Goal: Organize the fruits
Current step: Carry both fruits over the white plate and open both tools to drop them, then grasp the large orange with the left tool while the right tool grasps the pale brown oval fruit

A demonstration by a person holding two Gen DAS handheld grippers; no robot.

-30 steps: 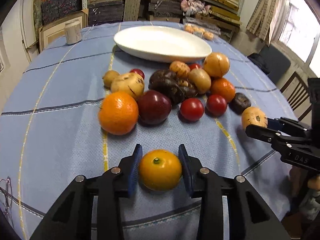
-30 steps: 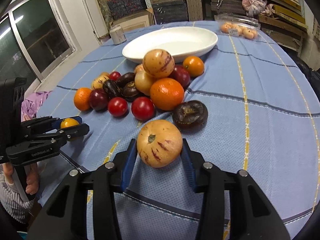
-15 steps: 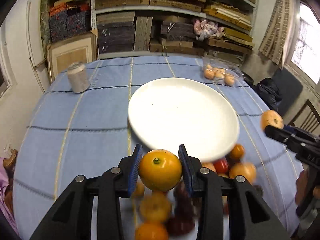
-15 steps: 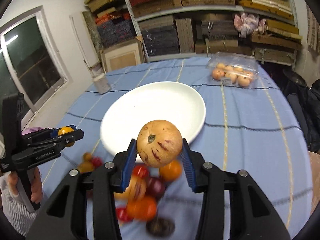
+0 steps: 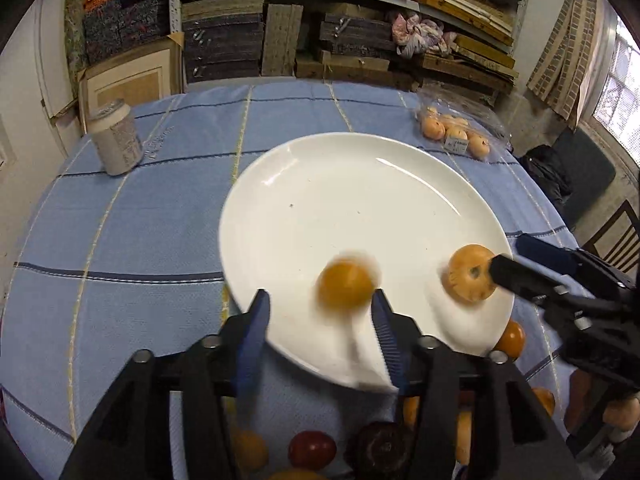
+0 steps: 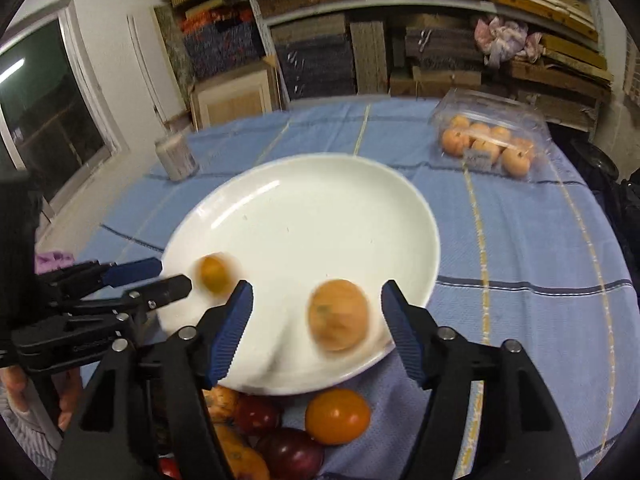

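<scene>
Both tools, left [image 5: 320,316] and right [image 6: 316,320], now gape wide over the white plate [image 5: 360,184]; their fruits, released, seem blurred there.

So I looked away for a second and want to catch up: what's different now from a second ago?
Both grippers opened over the white plate and let go. The left gripper released the small orange fruit; the right gripper released the tan speckled fruit. Both fruits are blurred, just dropped. The plate, the can and the clear fruit box stayed put.
</scene>
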